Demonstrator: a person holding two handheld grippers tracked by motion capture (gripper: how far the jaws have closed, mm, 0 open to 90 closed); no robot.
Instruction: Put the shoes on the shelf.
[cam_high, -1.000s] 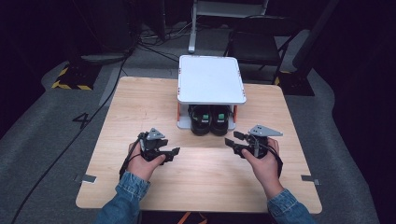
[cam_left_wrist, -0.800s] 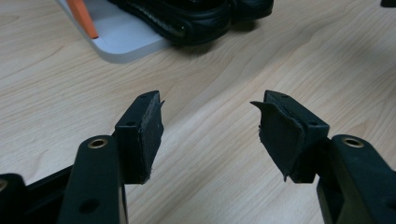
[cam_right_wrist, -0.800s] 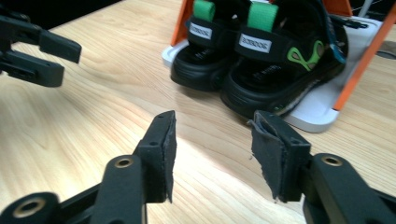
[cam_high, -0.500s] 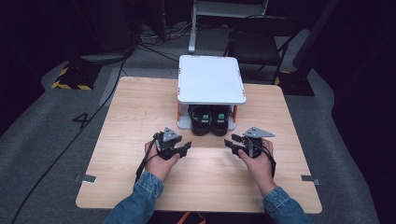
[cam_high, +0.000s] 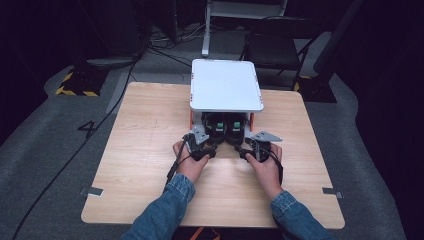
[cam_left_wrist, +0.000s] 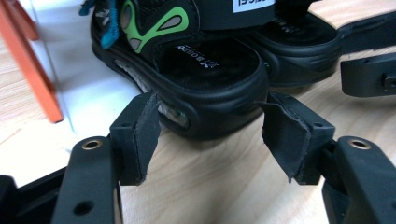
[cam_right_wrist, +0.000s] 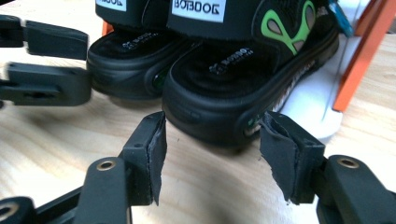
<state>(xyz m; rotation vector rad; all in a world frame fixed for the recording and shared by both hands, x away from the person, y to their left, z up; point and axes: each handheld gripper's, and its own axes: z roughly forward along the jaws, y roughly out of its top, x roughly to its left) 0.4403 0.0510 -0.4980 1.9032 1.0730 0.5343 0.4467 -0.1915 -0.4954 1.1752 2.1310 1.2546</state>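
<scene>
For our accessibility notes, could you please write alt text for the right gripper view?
An open right claw brackets the heel of a black sandal with green accents, without touching it. A matching second sandal sits beside it on the wooden table; orange rack legs stand at right.

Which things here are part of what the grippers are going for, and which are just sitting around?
In play:
- left sandal, heel at the open left gripper
- right sandal, heel at the open right gripper
- white shelf rack over both sandals

Lying about:
- folding chair behind the table
- floor cables
</scene>
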